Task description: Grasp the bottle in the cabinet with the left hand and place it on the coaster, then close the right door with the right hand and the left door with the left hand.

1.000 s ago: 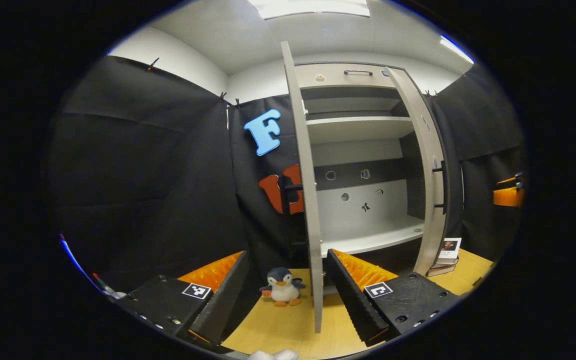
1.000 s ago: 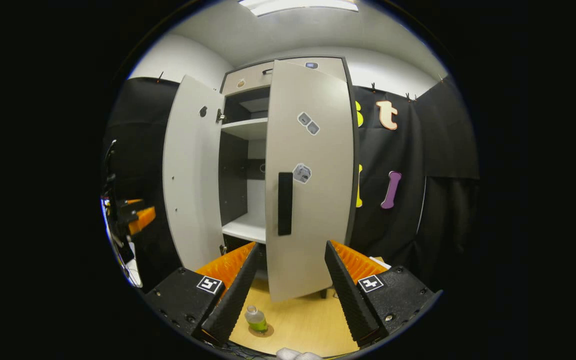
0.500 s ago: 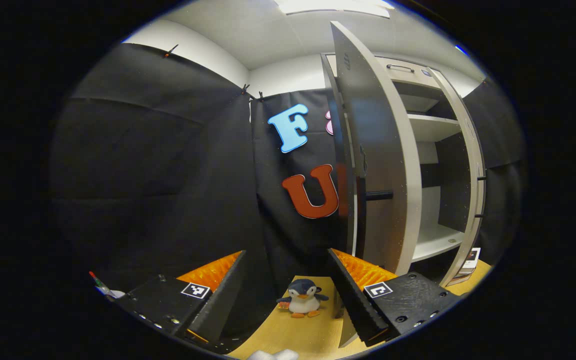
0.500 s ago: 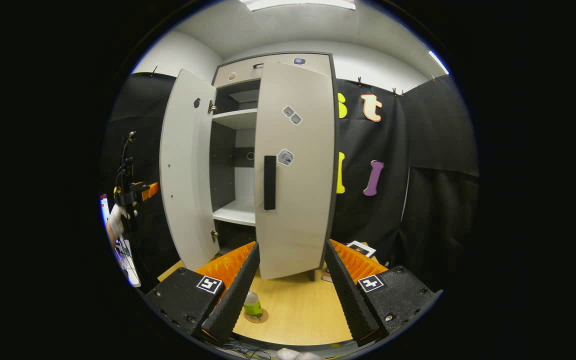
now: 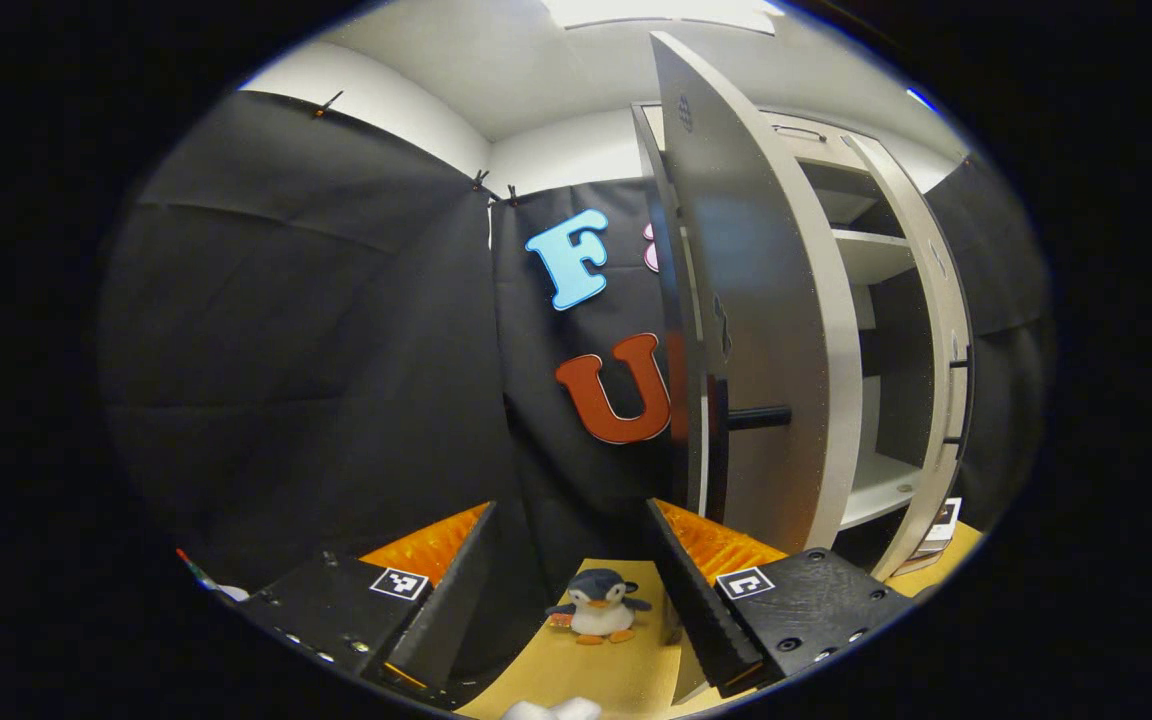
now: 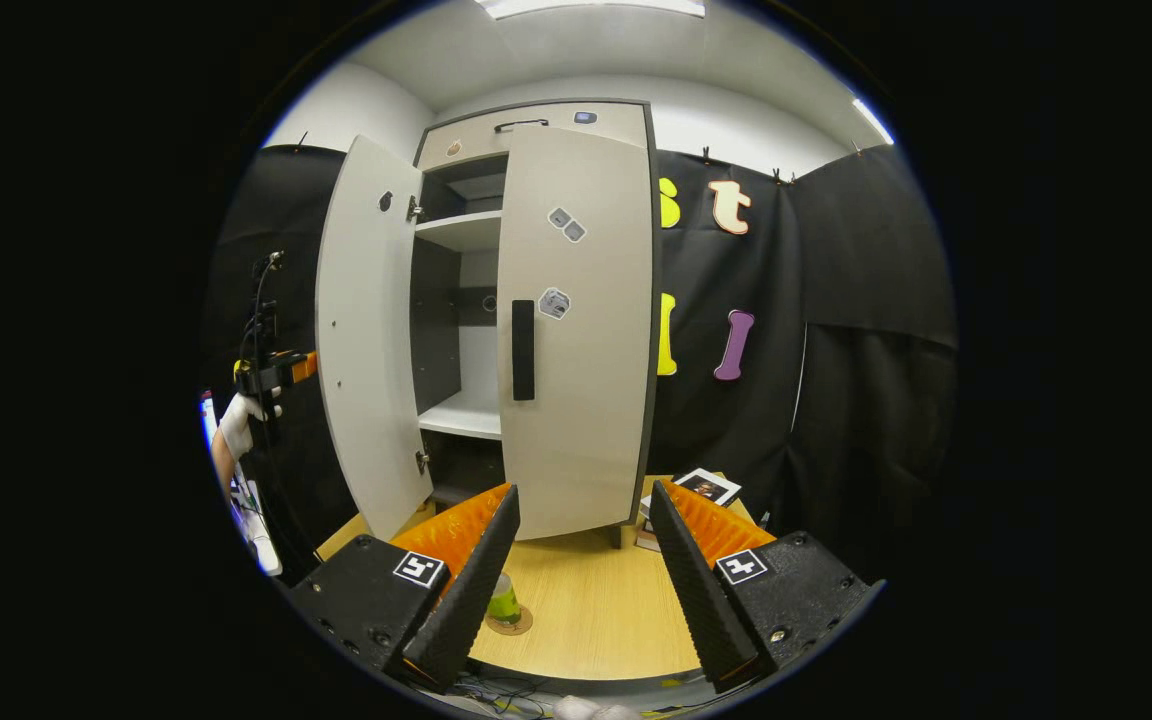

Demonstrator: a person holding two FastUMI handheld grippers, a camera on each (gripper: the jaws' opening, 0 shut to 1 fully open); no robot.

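The left tool (image 5: 568, 585) has its two fingers spread and holds nothing; just beyond its right finger stands the left door (image 5: 751, 330), seen nearly edge-on, its long axis upright, its black handle (image 5: 758, 417) pointing out sideways; the door lies to the right of this tool and close, so I judge a push toward the right is what the coming move needs. The right tool (image 6: 584, 590) is also spread and empty; it is farther back, and the right door (image 6: 576, 330) ahead of it looks nearly shut. The bottle (image 6: 503, 605) stands upright on the coaster (image 6: 519, 623) on the table (image 6: 596, 620), partly hidden behind the right tool's left finger.

Count: two tools, two doors, one cabinet (image 6: 536, 115), one bottle, one coaster, one toy penguin (image 5: 597, 606), some books (image 6: 706, 488); one gloved hand (image 6: 239, 421) holds the left tool.
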